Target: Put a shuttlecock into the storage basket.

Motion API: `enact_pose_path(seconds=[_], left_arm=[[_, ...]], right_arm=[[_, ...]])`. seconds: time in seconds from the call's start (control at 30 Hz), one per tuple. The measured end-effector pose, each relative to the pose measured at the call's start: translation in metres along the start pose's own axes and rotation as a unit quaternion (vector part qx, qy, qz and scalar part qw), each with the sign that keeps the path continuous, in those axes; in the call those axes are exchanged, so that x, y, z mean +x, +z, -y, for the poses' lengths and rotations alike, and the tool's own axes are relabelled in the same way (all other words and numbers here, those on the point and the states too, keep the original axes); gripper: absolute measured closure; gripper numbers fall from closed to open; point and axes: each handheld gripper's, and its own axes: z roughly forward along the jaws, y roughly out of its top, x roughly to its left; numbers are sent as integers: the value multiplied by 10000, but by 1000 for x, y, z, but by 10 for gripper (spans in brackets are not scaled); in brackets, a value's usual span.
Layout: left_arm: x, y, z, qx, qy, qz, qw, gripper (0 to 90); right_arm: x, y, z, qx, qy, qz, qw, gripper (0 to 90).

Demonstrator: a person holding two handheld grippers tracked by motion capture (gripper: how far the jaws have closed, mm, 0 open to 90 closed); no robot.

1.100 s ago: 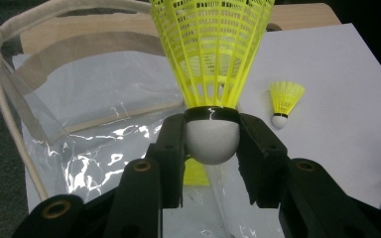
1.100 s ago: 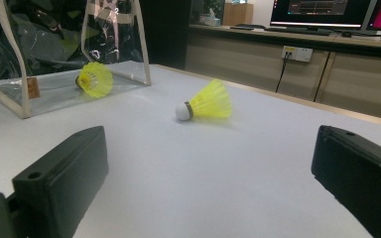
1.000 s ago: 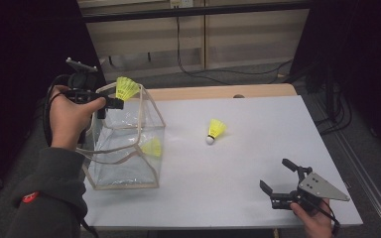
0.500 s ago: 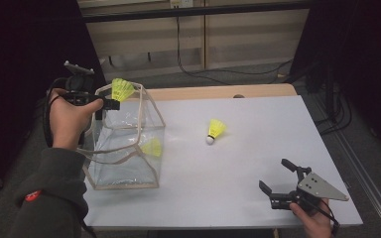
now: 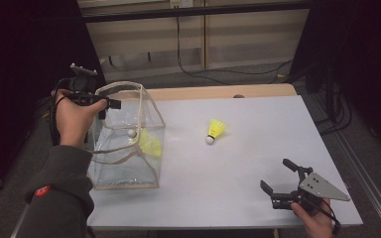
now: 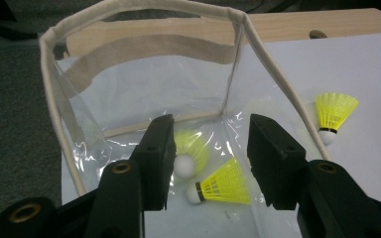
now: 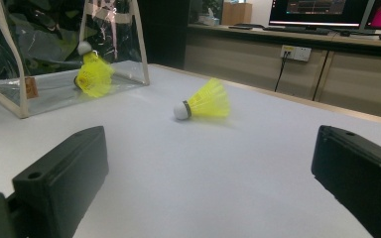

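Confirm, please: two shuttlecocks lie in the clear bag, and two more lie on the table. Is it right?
Not quite. Only one shuttlecock lies on the table, as the high view shows. The two shuttlecocks in the clear bag are right.

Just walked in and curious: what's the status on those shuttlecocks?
Left gripper over clear bag, fingers just opened, nothing between. Two shuttlecocks in bag. Third shuttlecock on table. Right gripper open, path unobstructed.

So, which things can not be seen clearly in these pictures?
- High view: two shuttlecocks in the clear bag merge into one yellow blur behind glare.
- Left gripper view: its jaws cover part of the bag's floor.
- Right gripper view: monitors cut by the top edge; text too small.
- High view: right hand-held gripper partly cut off by the bottom edge.
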Motion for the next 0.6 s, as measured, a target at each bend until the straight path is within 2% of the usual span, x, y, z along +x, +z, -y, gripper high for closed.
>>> enact_pose_path(seconds=[0.1,0.27,0.43,0.6], left_arm=[[-3,-1,0,-36,49,-3,10000,482],[-7,-4,-2,-30,139,162,9998,451],[-12,-5,-3,-42,127,281,9995,409],[-22,-6,-6,-10,195,426,9989,381]], right_arm=[[0,0,0,0,10,3,10000,12],[1,0,0,-4,10,6,10000,12],[1,0,0,-11,7,1,10000,12],[0,0,0,2,12,7,10000,12]])
